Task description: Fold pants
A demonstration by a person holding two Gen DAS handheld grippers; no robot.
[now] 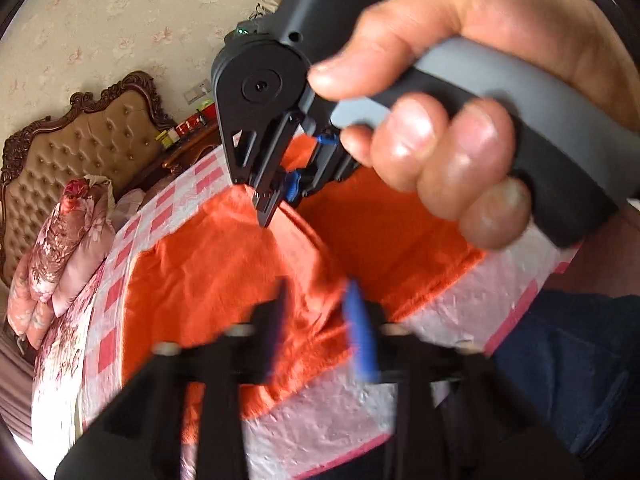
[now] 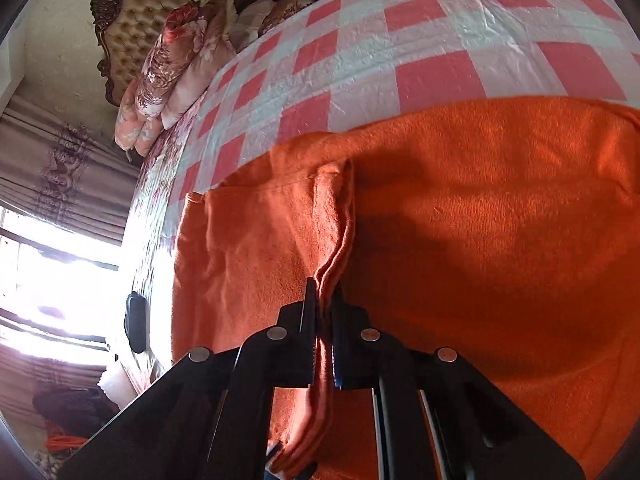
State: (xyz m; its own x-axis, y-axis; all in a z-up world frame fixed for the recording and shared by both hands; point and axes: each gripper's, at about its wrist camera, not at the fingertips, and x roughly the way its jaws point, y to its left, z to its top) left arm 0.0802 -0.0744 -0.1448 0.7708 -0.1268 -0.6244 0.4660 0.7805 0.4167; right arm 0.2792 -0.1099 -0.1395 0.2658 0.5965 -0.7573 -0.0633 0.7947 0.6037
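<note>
Orange fleece pants [image 1: 224, 272] lie spread on a pink-and-white checked bed cover [image 1: 320, 424]. In the left wrist view my left gripper [image 1: 320, 296] is blurred and open, its fingers apart just above the cloth near the bed's near edge. The right gripper [image 1: 272, 204], held in a hand, pinches a lifted ridge of the pants further in. In the right wrist view the pants [image 2: 480, 240] fill the frame and my right gripper [image 2: 322, 292] is shut on a raised fold of the orange cloth.
A tufted brown headboard [image 1: 84, 152] and floral pillows [image 1: 56, 256] stand at the bed's far end. A bedside table with jars [image 1: 184, 136] is beside it. A bright window with curtains [image 2: 52, 264] is past the bed's side. A dark object [image 2: 136, 320] lies at the bed edge.
</note>
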